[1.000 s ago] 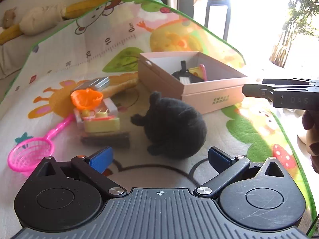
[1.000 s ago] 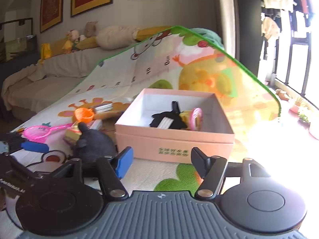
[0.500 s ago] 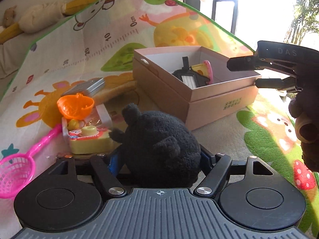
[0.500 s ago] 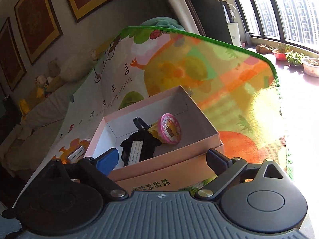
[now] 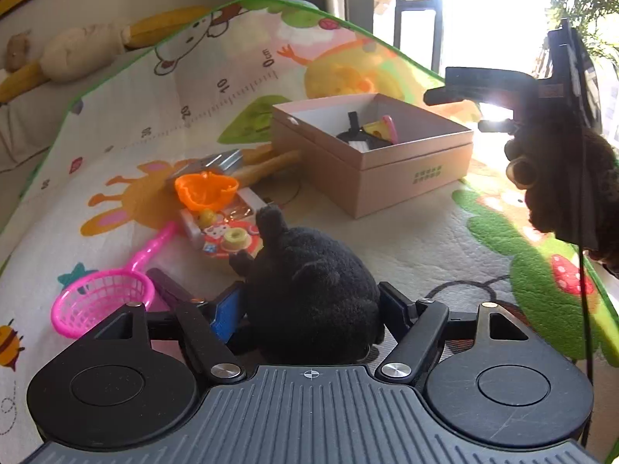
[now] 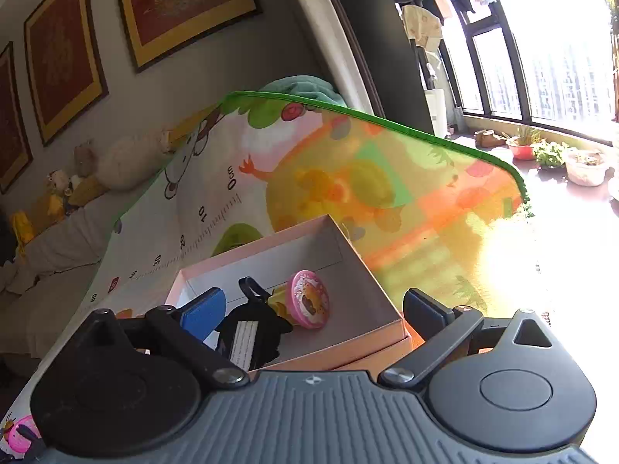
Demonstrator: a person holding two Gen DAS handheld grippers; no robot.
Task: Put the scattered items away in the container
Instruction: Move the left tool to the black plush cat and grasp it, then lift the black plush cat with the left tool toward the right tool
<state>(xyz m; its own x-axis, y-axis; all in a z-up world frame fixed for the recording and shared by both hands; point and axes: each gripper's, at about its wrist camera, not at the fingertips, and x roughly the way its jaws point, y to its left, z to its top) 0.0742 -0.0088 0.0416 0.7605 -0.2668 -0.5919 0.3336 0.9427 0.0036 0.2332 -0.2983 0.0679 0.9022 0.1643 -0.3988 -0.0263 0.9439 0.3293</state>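
**Black plush between the left jaws, box waiting beyond**

The left gripper [image 5: 311, 309] straddles a round black plush toy [image 5: 309, 290] that sits on the colourful cartoon play mat [image 5: 406, 239]. Its jaws are opening just now, one on each flank of the toy; whether they bite into the fur cannot be told, so the hold looks loose at best. The toy is near the camera, with the open pink cardboard box [image 5: 387, 178] farther off and to the right, probably its destination. Left of the plush lie a pink plastic net scoop [image 5: 100, 297] and an orange plastic cup [image 5: 205, 189], not yet tidied. The right gripper [image 6: 313, 309] hovers over the box's near edge, jaws spread wide and empty, likely clear of the drop zone.
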